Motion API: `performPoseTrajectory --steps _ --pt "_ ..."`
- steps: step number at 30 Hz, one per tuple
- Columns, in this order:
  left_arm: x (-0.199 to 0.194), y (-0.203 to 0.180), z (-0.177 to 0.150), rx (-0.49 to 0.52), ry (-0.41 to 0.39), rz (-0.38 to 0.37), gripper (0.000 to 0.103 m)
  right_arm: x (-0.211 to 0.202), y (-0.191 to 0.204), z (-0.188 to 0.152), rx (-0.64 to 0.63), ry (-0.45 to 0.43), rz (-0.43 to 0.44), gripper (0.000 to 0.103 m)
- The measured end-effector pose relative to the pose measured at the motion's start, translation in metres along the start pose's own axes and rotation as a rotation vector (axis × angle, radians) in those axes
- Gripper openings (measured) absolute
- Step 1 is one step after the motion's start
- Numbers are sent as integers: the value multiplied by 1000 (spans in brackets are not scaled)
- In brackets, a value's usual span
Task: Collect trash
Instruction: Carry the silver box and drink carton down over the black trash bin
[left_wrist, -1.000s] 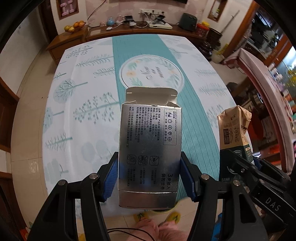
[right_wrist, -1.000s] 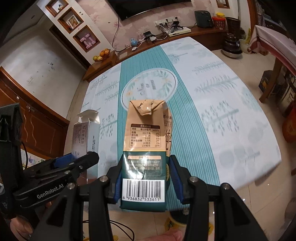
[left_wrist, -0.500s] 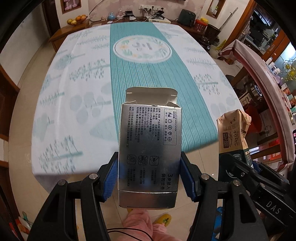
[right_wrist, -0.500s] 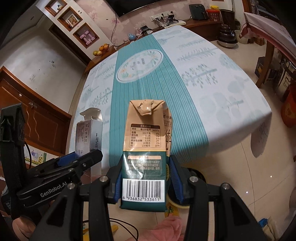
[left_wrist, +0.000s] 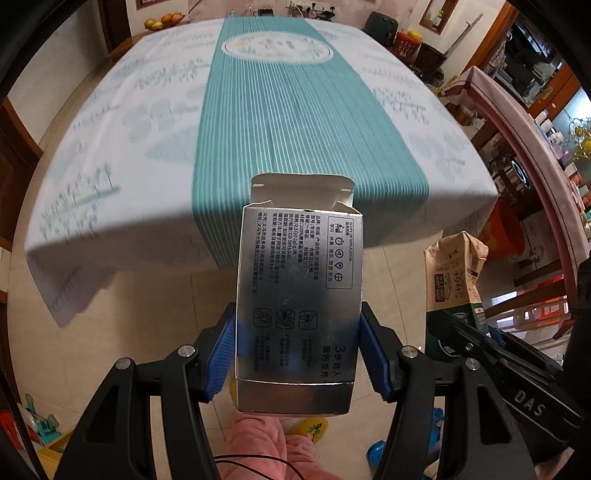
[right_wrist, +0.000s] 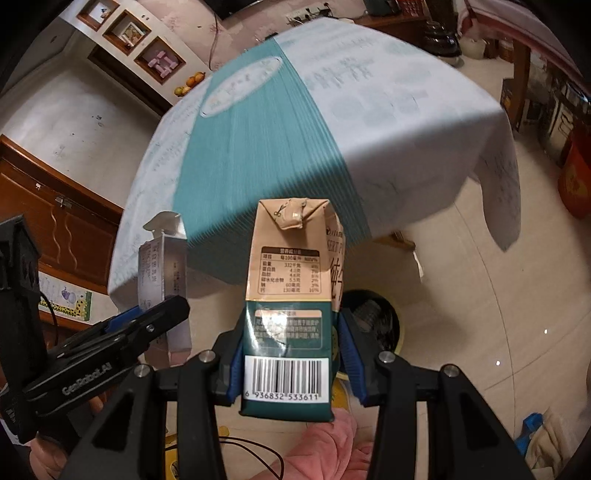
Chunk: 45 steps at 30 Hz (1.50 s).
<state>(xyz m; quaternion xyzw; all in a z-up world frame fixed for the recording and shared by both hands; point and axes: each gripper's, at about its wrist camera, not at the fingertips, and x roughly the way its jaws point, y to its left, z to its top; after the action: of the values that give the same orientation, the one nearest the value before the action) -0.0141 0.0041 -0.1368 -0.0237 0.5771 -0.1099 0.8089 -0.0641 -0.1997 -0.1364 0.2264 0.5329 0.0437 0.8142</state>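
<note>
Above the floor, left claw (left_wrist: 298, 354) clamps silver box (left_wrist: 299, 295), right claw (right_wrist: 290, 363) milk carton (right_wrist: 291, 288).

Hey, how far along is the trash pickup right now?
Done: both pieces are picked up, off the table. In hand: left tongs grip the silver box, right tongs grip the milk carton. Left: dropping both into the bin on the floor by the carton.
</note>
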Motion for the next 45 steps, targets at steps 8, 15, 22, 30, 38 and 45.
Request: performPoseTrajectory --steps 8,15,22,30,38,45 --pt "44 -9 -34 32 40 7 60 41 -39 -32 46 21 -6 44" --pt "107 -8 -58 38 92 6 60 86 -70 -51 81 36 -12 44" --pt "174 -2 -65 45 147 -16 60 140 -95 -70 112 86 -25 45" --pt "223 5 -67 76 161 -19 64 199 -106 -72 128 146 -14 46" --pt "260 30 -72 77 167 33 81 251 -106 -74 88 178 -34 64" --pt "264 44 -72 31 158 50 100 255 -108 -81 78 150 -40 78"
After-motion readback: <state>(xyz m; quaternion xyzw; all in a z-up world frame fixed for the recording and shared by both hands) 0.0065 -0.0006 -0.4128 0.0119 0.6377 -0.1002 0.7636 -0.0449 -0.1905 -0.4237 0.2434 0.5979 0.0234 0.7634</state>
